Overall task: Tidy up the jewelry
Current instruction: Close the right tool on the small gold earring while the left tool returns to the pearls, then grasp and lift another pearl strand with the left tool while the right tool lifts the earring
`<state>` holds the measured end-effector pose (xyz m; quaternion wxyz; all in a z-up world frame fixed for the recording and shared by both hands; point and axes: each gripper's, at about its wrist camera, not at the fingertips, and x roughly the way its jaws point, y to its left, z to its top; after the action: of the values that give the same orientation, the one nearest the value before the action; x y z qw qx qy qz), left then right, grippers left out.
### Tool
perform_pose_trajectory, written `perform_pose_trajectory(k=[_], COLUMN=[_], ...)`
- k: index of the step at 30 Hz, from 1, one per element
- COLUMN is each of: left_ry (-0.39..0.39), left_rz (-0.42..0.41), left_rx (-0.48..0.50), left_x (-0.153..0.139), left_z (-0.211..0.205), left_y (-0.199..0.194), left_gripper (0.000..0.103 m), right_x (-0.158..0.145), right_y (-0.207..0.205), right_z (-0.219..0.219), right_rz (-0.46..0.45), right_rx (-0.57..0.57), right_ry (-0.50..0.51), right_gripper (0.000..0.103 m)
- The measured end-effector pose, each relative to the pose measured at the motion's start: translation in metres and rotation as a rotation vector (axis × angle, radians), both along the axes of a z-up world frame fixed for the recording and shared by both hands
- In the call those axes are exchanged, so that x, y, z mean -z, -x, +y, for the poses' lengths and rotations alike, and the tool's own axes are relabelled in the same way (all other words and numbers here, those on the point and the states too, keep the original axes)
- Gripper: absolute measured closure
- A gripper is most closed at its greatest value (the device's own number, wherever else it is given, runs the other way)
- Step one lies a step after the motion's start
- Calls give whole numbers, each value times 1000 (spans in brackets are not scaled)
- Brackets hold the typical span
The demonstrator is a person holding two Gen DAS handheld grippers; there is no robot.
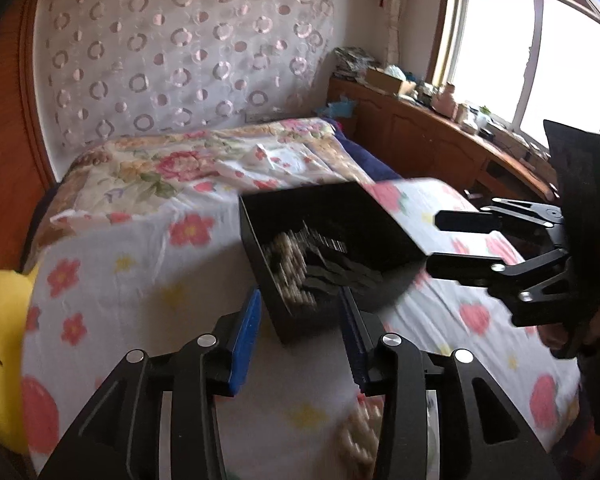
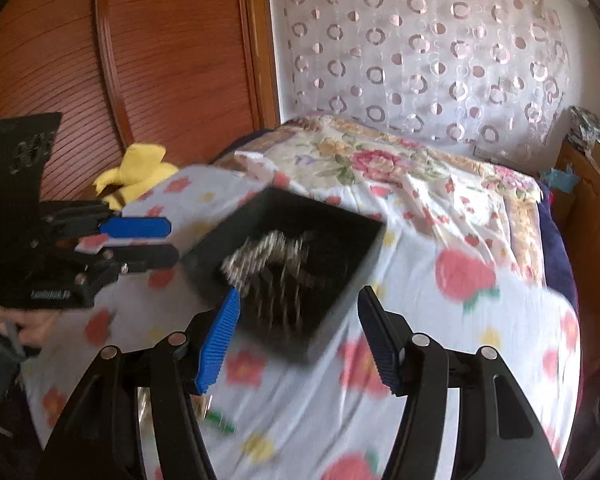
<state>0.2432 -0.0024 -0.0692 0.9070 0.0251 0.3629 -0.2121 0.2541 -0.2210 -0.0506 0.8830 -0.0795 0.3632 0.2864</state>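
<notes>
Risking a tip or slide of the black box (image 1: 332,248) on the soft floral bedsheet (image 1: 140,280).
Hovering on the box's near side: left gripper (image 1: 300,332) and right gripper (image 2: 300,336), both spread, pinching nothing. Sitting inside the box: blurred jewelry (image 2: 268,256). Lying nearer than the box: pale beads (image 1: 356,440), likely snagging. Beyond the box: yellow plush (image 2: 140,172), then cabinet (image 1: 420,136).

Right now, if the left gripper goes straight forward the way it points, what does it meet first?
Probably the black box on the flowered bedsheet. The left gripper stands open, its blue pads either side of the box's near corner, so that corner would likely enter the gap first. The blur leaves depth uncertain.
</notes>
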Motion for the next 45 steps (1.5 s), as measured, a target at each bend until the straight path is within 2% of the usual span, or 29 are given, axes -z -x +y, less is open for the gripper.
perform_pose_trajectory(k=[2, 5, 9, 15, 21, 24, 28, 36, 40, 44, 45], left_ry=[-4, -2, -5, -10, -32, -36, -29, 36, 69, 70, 80], left_rz=[20, 48, 75, 99, 108, 113, 120, 138, 154, 162, 166], left_rx=[7, 9, 7, -3, -1, 8, 17, 29, 24, 22, 25], left_x=[9, 19, 29, 39, 45, 47, 49, 45, 45, 46, 45], left_z=[1, 5, 11, 15, 12, 10, 7, 4, 3, 1, 1], left_y=[13, 29, 45, 60, 73, 77, 80, 75, 67, 63, 63], left_gripper=[66, 65, 65, 64, 60, 60, 60, 60, 68, 85, 86], right_x=[11, 31, 46, 56, 60, 60, 61, 62, 63, 63, 62], right_y=[18, 47, 72, 91, 99, 99, 100, 105, 107, 107, 107], right_z=[-7, -17, -19, -7, 3, 2, -2, -8, -7, -7, -7], right_rz=[35, 97, 138, 147, 103, 102, 100, 96, 88, 91, 92], right_rx=[-1, 0, 5, -24, -36, -36, -26, 4, 8, 7, 7], right_ry=[2, 34, 51, 82, 165, 162, 144, 102, 101, 97, 95], right_gripper=[40, 48, 51, 60, 70, 86, 87, 86, 86, 86, 86])
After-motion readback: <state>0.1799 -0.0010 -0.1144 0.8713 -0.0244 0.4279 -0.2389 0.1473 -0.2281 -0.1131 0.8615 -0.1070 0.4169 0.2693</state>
